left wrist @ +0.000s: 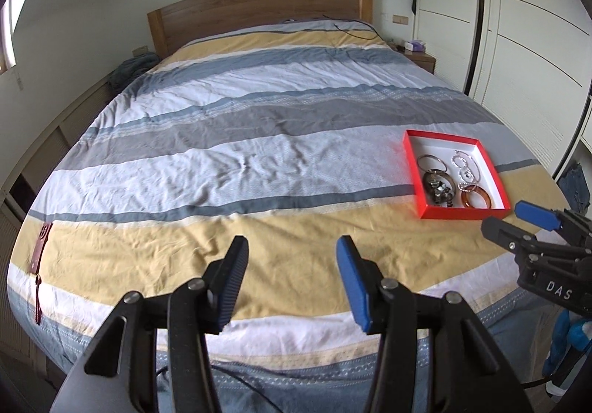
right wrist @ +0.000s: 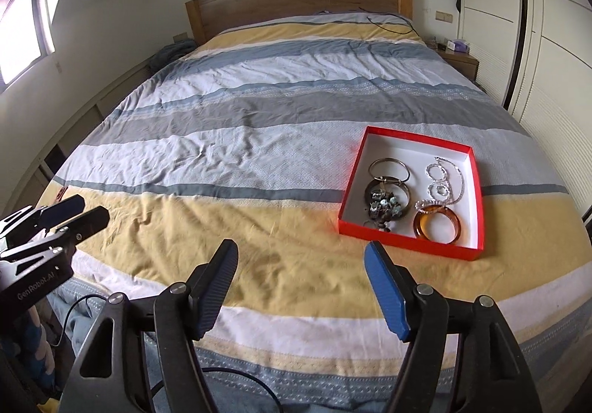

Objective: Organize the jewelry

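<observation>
Nearest the lens in the right wrist view, the right gripper (right wrist: 301, 265) hangs over the yellow band at the foot of the bed (right wrist: 259, 109), its jaws spread wide with nothing between them. The left gripper (left wrist: 292, 261) hangs level with it further left, jaws likewise spread and empty.

The jewelry sits together in the red tray (right wrist: 349, 191), which lies on the bedspread just ahead and to the right of the right gripper. Inside are thin metal bangles (right wrist: 388, 167) at the back left, a dark beaded cluster (right wrist: 386, 207) in front of them, a silver chain with rings (right wrist: 442, 178) at the back right, and an amber bangle (right wrist: 436, 224) at the front right. Several pieces overlap. A dark red strap-like item (left wrist: 39, 250) lies well apart at the bed's left edge; what it is I cannot tell.

All the jewelry being in the tray suits a finished gathering, or a heap waiting to be sorted; the pictures do not settle which.

If a piece is to be handled, the amber bangle looks easiest, being stiff and thick. The chain seems likely to snag its neighbours, so a slow lift with the other gripper steadying the light tray on the soft bedding would be wise
</observation>
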Tool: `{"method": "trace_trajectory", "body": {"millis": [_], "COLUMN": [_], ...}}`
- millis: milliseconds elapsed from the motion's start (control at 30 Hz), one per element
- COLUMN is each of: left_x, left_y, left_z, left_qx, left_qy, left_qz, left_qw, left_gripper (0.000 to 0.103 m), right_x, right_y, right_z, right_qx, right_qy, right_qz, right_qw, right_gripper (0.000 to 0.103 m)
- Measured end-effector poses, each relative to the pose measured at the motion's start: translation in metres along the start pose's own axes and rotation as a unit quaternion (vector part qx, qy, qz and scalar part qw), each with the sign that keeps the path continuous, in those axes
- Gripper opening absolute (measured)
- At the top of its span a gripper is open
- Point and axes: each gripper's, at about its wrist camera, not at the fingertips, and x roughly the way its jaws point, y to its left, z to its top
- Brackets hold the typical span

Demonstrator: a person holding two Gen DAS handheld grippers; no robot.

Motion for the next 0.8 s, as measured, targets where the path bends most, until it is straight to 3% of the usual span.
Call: {"method": "trace_trajectory", "body": {"millis": [433,800], "left_x": [-0.036,-0.068], "left_y": [0.035,0.048], "left_z": [-0.037,-0.052], "left_qx": [-0.029,-0.046], "left_qy": [-0.014,-0.036], "left_qz": [0.045,0.050], "left_qw": [0.9985,0.9970], "left_gripper": [0.048,0.048], "right_x": [-0.021,-0.047], "right_y": [0.017,0.029], "right_z": [-0.033,-0.047], "right_qx": [-0.003,-0.016], "right_qy": [0.001,-0.016], "right_qz": [0.000,0.005], "right_qw": [1.000,1.000], "right_gripper": [0.075,0.079]}}
